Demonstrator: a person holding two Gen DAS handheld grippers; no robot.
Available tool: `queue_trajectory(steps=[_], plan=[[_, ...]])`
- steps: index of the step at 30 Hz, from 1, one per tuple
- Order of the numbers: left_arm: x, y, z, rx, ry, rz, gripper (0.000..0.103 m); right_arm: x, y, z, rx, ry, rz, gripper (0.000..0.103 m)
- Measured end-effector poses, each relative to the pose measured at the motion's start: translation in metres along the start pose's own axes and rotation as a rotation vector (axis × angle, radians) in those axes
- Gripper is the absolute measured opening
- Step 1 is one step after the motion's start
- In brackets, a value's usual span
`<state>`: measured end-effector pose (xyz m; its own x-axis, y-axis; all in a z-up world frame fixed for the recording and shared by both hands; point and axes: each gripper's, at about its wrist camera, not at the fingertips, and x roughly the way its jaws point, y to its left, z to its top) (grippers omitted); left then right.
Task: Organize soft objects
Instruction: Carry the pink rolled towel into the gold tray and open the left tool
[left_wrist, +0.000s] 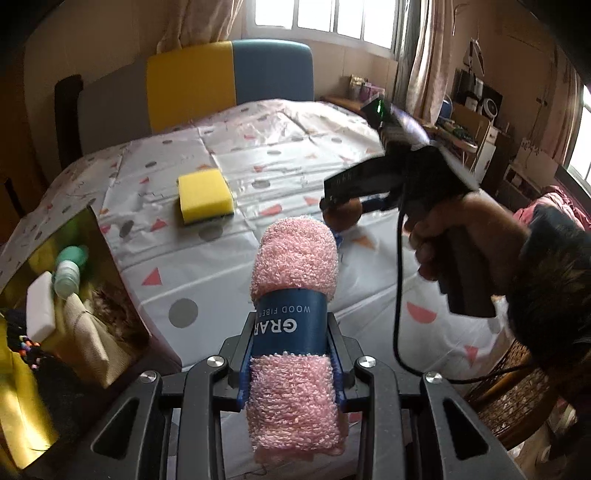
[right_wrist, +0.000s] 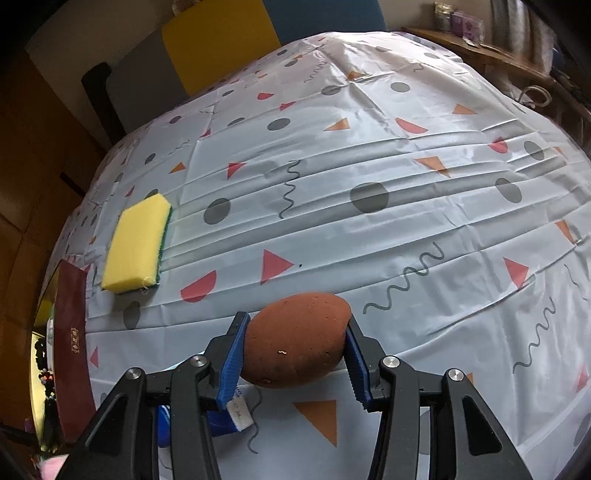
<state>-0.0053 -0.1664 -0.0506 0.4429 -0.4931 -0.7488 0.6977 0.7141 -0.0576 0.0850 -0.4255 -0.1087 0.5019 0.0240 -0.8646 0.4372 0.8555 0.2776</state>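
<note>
Left gripper (left_wrist: 293, 354) clamped on the pink towel roll (left_wrist: 295, 295), lifted; right gripper (right_wrist: 293, 354) squeezes the brown sponge (right_wrist: 297, 338) on the counter (right_wrist: 369, 229). We should carry gently toward the box (left_wrist: 74, 295) at nine o'clock.

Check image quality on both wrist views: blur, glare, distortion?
Left wrist: windows blown out, right gripper and hand motion-blurred, towel sharp. Right wrist: evenly lit and sharp, soft sheen on the tablecloth, strong fisheye bulge, dark corners.

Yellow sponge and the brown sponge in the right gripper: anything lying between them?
Nothing: the right wrist view shows only bare patterned tablecloth between yellow sponge and brown sponge.
</note>
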Motion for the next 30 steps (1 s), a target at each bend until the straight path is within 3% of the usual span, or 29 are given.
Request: queue_trajectory(steps=[23,30], plan=[[-0.043,0.027,0.012,-0.123,-0.069,0.008,0.032,0.004,0.003,-0.001,-0.036,0.000,-0.025,0.049],[-0.065,0.058,0.013,-0.234,-0.099,-0.004,0.032,0.004,0.006,-0.002,-0.063,-0.001,-0.036,0.048]])
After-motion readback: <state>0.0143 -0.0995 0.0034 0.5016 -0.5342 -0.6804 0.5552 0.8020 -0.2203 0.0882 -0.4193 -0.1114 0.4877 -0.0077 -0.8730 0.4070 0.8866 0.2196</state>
